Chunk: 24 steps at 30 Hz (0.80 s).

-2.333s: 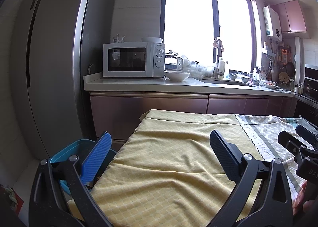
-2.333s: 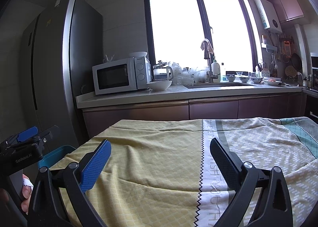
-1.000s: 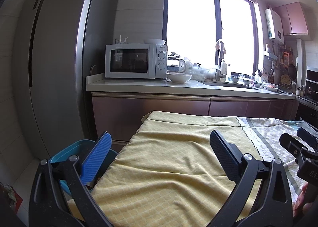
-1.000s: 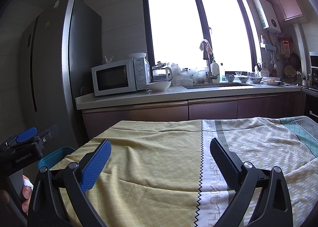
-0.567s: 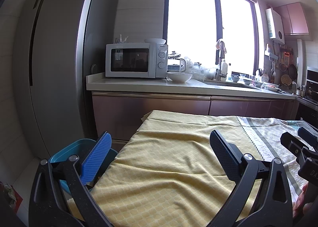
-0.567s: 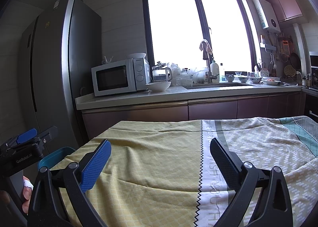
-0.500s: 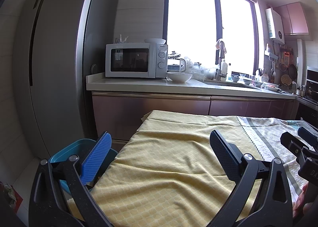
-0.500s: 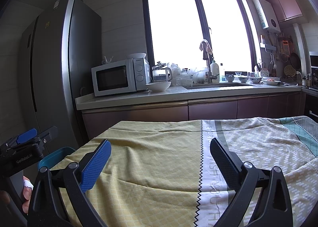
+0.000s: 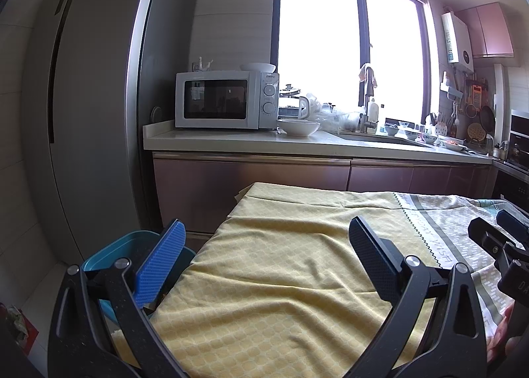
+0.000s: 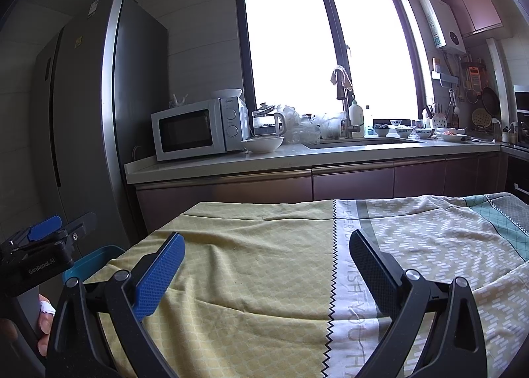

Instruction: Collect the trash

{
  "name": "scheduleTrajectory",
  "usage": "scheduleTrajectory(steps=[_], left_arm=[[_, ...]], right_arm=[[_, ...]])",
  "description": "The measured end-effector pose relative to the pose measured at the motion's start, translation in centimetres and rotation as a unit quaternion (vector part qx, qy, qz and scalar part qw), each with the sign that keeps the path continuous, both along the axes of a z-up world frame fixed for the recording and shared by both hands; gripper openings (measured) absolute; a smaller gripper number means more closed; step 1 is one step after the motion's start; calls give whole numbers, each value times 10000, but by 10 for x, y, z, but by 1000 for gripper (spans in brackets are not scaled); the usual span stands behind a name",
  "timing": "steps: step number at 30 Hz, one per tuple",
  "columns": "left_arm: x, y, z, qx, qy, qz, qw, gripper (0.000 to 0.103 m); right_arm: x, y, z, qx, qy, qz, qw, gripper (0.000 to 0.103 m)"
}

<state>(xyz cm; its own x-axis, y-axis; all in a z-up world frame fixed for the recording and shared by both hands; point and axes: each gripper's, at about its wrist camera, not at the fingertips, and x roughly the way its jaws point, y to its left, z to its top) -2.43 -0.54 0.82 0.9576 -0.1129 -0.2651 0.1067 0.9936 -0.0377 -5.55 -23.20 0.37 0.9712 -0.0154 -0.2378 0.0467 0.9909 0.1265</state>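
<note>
Both tools idle over a cloth-covered desk; no trash in sight on it.

Yellow-patterned cloth (image 9: 281, 278) fills the lower centre of both views, bare of litter. Teal bin (image 9: 109, 252) sits lower left, just beside the desk edge, part-hidden behind the left tool (image 9: 264, 262). Left tool and right tool (image 10: 264, 265) both gape wide, holding nothing. Judged: search stage or collecting finished; next move calls for spotting litter. Bin contents unclear.

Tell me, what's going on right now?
Left gripper open, empty. Right gripper open, empty. No trash visible on tablecloth. Blue bin beside table.
</note>
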Motion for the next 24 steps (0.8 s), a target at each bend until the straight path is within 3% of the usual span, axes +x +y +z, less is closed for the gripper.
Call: scheduleTrajectory(steps=[24], left_arm=[[2, -1, -4, 1, 57, 10, 10000, 97]], right_arm=[[-1, -1, 0, 13, -2, -34, 10000, 96]])
